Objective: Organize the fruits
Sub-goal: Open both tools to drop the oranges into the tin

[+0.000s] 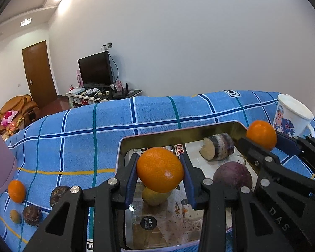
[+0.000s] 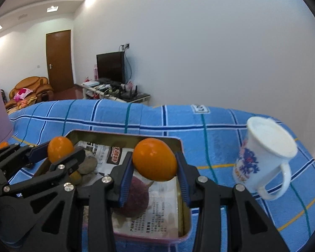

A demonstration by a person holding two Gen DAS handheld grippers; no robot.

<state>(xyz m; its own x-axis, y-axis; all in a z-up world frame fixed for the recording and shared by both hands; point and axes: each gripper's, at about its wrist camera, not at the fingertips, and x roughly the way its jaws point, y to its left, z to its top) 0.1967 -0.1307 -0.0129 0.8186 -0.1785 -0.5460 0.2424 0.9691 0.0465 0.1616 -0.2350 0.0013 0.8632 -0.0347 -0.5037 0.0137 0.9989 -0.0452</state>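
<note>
Both grippers grip fruit above the metal tray: the left gripper has its blue pads pressed on an orange, and the right gripper is clamped on a second orange; each hangs over the tray's paper-lined floor, where a purple round fruit, a cut dark-skinned piece and a small yellow fruit lie. On the blue checked cloth left of the tray sit another orange, two dark brown fruits and a small yellowish one; a white printed mug stands right of the tray.
</note>
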